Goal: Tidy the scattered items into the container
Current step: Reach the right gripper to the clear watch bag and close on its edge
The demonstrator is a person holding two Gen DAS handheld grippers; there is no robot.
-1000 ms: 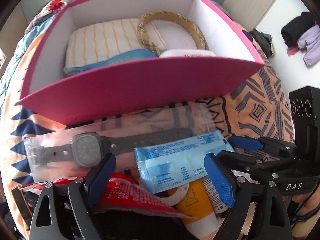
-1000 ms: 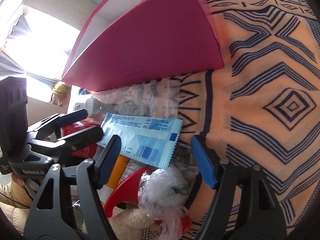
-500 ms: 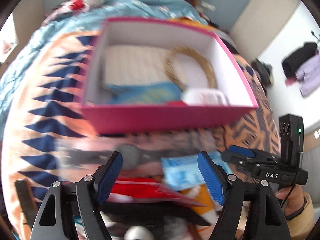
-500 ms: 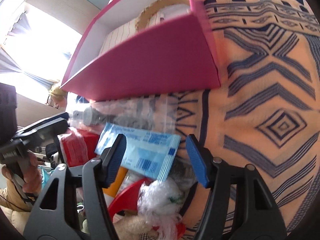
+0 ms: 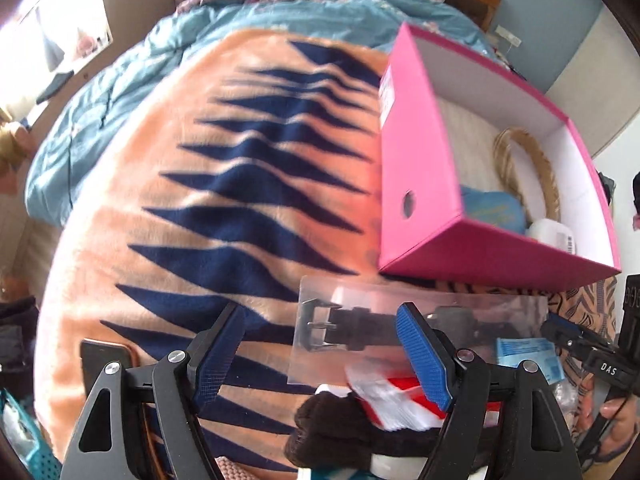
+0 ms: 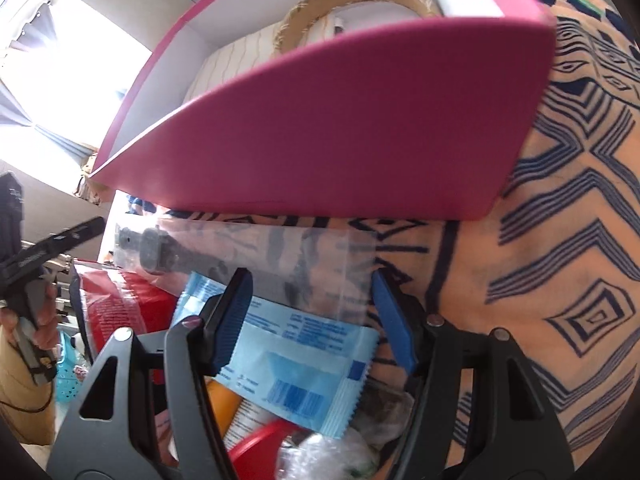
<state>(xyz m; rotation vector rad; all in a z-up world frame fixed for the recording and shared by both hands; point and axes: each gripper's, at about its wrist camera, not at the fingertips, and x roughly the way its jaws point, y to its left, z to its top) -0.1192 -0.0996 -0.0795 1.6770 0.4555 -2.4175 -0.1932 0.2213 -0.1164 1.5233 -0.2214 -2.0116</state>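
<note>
Pink box [image 5: 416, 184] open on blanket; bagged watch [image 6: 168, 254], blue sachet [image 6: 296, 364] beside it

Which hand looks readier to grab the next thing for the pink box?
Probably the right. The right gripper hangs open directly over the blue packet, close to the pink box. The left gripper is open over bare blanket, beside the bagged watch.

Bare blanket [image 5: 208, 200] left of pink box [image 5: 416, 184], item pile [image 6: 288, 364] crowding its front
</note>
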